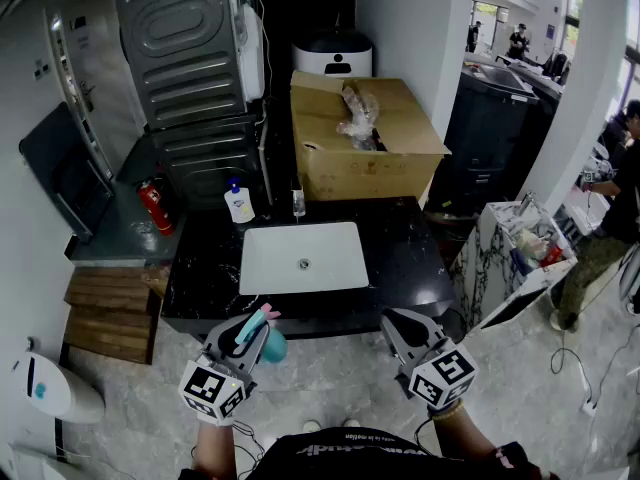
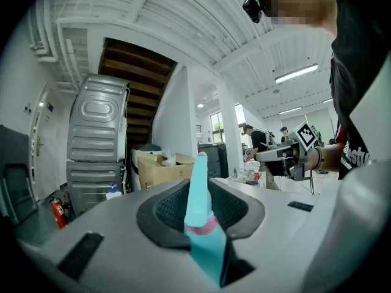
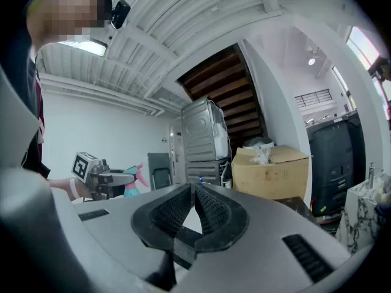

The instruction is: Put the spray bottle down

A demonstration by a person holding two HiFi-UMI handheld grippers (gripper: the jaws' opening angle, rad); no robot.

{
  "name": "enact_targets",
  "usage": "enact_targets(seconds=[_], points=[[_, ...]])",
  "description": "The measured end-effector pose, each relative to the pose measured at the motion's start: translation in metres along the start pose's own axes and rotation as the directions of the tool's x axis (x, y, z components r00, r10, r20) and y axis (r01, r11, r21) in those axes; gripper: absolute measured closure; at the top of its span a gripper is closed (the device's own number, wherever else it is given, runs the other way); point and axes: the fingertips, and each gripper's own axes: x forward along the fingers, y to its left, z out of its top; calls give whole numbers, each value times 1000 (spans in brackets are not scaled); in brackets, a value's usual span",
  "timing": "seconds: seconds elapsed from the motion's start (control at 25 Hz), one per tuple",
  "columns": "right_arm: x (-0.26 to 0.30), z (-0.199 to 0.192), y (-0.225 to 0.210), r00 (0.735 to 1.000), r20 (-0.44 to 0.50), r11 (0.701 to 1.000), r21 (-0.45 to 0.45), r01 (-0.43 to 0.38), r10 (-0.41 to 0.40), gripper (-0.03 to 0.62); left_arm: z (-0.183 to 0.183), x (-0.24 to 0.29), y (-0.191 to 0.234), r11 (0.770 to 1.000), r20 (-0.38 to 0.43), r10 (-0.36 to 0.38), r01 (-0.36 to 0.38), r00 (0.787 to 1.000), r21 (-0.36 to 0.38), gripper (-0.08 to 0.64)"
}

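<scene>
A teal spray bottle (image 1: 272, 344) with a pink trigger sits between the jaws of my left gripper (image 1: 250, 330), which is shut on it. The gripper holds it in the air just in front of the black counter's (image 1: 405, 263) near edge. In the left gripper view the spray bottle (image 2: 199, 194) stands up between the dark pads (image 2: 168, 209), nozzle end up. My right gripper (image 1: 396, 324) hovers level to the right of it, jaws shut with nothing between them. The right gripper view shows the right gripper (image 3: 194, 191) with its pads meeting, and the spray bottle (image 3: 132, 187) far off at the left.
A white sink (image 1: 304, 258) is set in the counter, with a soap bottle (image 1: 238, 204) behind it. A cardboard box (image 1: 362, 148) stands at the back, and stacked grey machines (image 1: 185, 63) at the back left beside a red fire extinguisher (image 1: 155, 206). A marble-patterned cabinet (image 1: 505, 258) and a person (image 1: 615, 198) are at the right.
</scene>
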Motion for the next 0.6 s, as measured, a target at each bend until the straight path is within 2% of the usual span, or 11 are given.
enact_targets(seconds=[0.16, 0.32, 0.6], points=[[-3, 0, -6, 1000, 3, 1000, 12, -9, 9, 552, 2, 6, -2, 1000, -4, 0, 0, 1000, 8, 460], [-3, -2, -9, 1000, 1, 1000, 16, -13, 13, 552, 2, 6, 0, 1000, 4, 6, -6, 1000, -27, 460], [-1, -5, -12, 999, 1, 999, 20, -33, 33, 552, 0, 6, -1, 999, 6, 0, 0, 1000, -37, 460]])
